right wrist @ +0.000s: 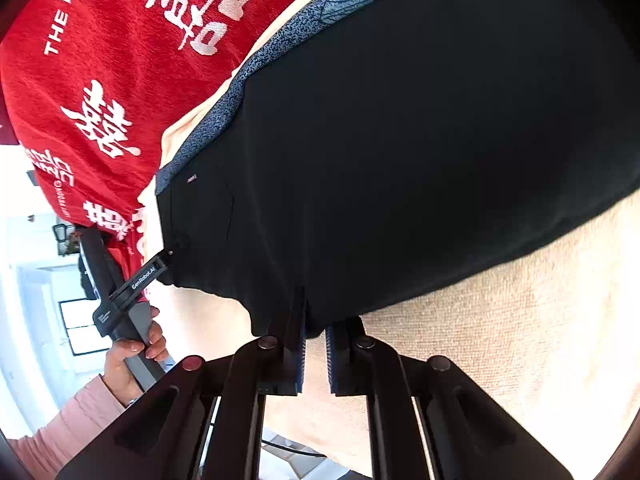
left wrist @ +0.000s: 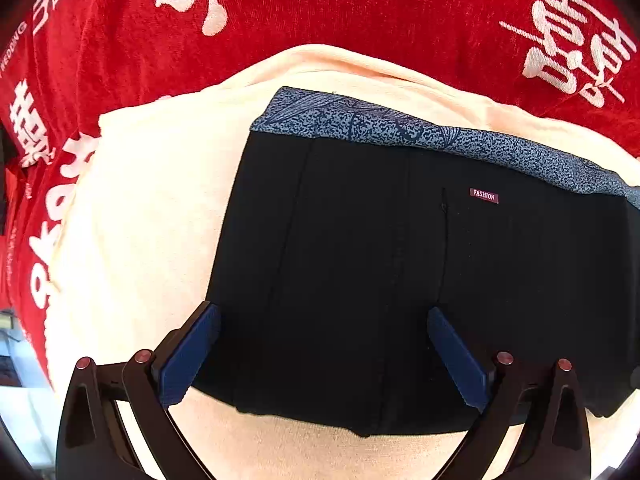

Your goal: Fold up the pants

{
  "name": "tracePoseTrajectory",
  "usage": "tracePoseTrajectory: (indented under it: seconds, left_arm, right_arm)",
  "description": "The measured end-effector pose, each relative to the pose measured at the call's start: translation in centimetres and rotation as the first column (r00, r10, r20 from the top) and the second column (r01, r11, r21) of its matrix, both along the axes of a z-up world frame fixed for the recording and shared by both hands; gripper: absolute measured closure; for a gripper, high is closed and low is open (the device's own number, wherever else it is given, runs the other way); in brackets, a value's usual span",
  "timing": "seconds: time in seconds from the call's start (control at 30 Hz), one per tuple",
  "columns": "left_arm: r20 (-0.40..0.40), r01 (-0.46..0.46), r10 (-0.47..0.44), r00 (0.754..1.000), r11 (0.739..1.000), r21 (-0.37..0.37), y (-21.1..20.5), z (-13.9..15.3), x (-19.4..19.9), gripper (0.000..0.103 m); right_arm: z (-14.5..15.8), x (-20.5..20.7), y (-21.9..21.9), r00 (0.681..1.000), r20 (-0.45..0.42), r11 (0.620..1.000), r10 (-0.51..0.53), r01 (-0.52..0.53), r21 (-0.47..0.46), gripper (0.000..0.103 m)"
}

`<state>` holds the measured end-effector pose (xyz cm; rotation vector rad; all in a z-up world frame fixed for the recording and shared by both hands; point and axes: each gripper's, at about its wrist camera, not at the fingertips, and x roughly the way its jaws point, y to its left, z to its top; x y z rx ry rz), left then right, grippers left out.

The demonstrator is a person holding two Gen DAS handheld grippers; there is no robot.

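Black pants [left wrist: 400, 280] lie folded on a cream towel [left wrist: 140, 220], their blue-grey patterned waistband [left wrist: 360, 120] on the far side and a small "FASHION" label [left wrist: 484, 196] below it. My left gripper [left wrist: 324, 316] hovers open over the near part of the pants, its blue pads wide apart and the cloth lying flat beneath them. In the right wrist view the pants [right wrist: 400, 160] fill the middle. My right gripper [right wrist: 318, 320] is shut on their near edge, with a tuck of black cloth pinched between the fingertips.
A red cloth with white characters [left wrist: 360, 8] covers the surface under the towel [right wrist: 500, 340]. In the right wrist view a person's hand [right wrist: 128, 356] in a pink sleeve [right wrist: 72, 420] holds the left gripper's handle at the pants' left corner. A bright room lies beyond the table's left edge.
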<state>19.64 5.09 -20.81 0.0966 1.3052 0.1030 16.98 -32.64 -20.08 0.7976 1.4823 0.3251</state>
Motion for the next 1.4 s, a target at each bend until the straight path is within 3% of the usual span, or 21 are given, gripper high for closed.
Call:
tracePoseTrajectory:
  seconds: [0.03,0.1,0.17,0.3,0.4,0.5,0.6,0.7,0.77,0.8,0.83,0.9,0.97,1.03,1.1,1.23,1.3,1.4]
  left_arm:
    - [-0.011,0.002,-0.002,1.0,1.0,0.011,-0.4,0.3,-0.1,0.0]
    - [-0.02,0.033,-0.033,0.999,0.999,-0.003,-2.0,1.4,-0.5,0.0]
    - [-0.008,0.063,-0.064,0.998,0.997,-0.042,-3.9,2.4,-0.8,0.0]
    - [0.027,0.121,-0.118,0.993,0.974,-0.189,-11.5,3.6,-0.2,0.0]
    - [0.034,0.126,-0.122,0.992,0.969,-0.211,-17.4,2.3,1.9,0.0]
    - [0.033,0.055,-0.049,0.998,0.979,-0.198,-21.0,0.4,4.0,0.0]
    - [0.029,0.018,-0.013,0.999,0.982,-0.186,-22.4,-1.4,4.4,0.0]
    - [0.079,0.031,-0.017,0.997,0.983,-0.182,-22.7,-1.2,3.6,0.0]
    - [0.091,0.047,-0.032,0.995,0.985,-0.167,-23.0,-1.0,3.3,0.0]
    - [0.08,0.031,-0.017,0.997,0.983,-0.18,-23.2,-0.9,3.1,0.0]
    - [0.068,0.015,-0.002,0.998,0.981,-0.196,-23.0,-1.0,3.2,0.0]
    - [0.038,-0.024,0.034,0.999,0.969,-0.246,-22.2,-1.3,3.4,0.0]
    - [0.03,-0.024,0.032,0.999,0.966,-0.257,-22.1,-1.3,3.5,0.0]
    - [0.025,-0.02,0.028,0.999,0.967,-0.253,-22.1,-1.4,3.5,0.0]
    - [0.013,-0.023,0.026,1.0,0.971,-0.237,-21.7,-1.5,4.2,0.0]
    - [-0.012,-0.024,0.022,1.0,0.985,-0.17,-23.0,-0.1,3.8,0.0]
    - [-0.006,0.027,-0.028,1.0,0.99,-0.141,-24.1,1.2,2.9,0.0]
    - [0.012,0.093,-0.093,0.996,0.986,-0.14,-25.9,3.0,0.7,0.0]
  right_arm:
    - [0.3,-0.3,-0.4,1.0,-0.012,1.0,0.016,-0.017,-0.006,0.08]
    - [1.7,-0.6,-1.5,0.997,-0.04,0.995,0.068,-0.07,-0.065,0.077]
    - [3.9,-0.8,-3.1,0.996,0.019,0.989,0.091,-0.088,-0.119,0.077]
    - [7.3,1.5,-7.6,0.987,0.131,0.96,0.091,-0.052,-0.275,0.077]
    - [6.6,5.7,-9.5,0.979,0.157,0.942,0.127,-0.069,-0.33,0.077]
    - [5.1,9.3,-9.1,0.967,0.179,0.929,0.181,-0.108,-0.355,0.077]
    - [3.0,12.5,-7.7,0.949,0.195,0.899,0.247,-0.149,-0.412,0.077]
    - [1.9,13.6,-9.4,0.938,0.231,0.868,0.259,-0.121,-0.481,0.088]
    - [2.0,14.1,-11.5,0.936,0.237,0.832,0.261,-0.094,-0.547,0.091]
    - [2.2,14.3,-12.9,0.942,0.224,0.791,0.25,-0.066,-0.608,0.091]
    - [2.2,14.4,-14.5,0.954,0.203,0.776,0.221,-0.046,-0.629,0.087]
    - [2.7,14.3,-17.8,0.978,0.173,0.802,0.116,0.011,-0.598,0.086]
    - [4.1,13.3,-19.7,0.984,0.168,0.814,0.066,0.044,-0.579,0.077]
    - [5.5,11.3,-20.2,0.982,0.176,0.834,0.068,0.04,-0.55,0.061]
    - [6.0,9.2,-19.5,0.981,0.17,0.839,0.096,0.012,-0.544,0.056]
    - [4.1,5.0,-18.7,0.986,0.12,0.836,0.113,-0.029,-0.547,0.053]
    - [4.5,3.1,-18.8,0.978,0.178,0.833,0.105,0.012,-0.554,0.053]
    - [5.1,1.9,-19.3,0.986,0.152,0.842,0.073,0.021,-0.54,0.053]
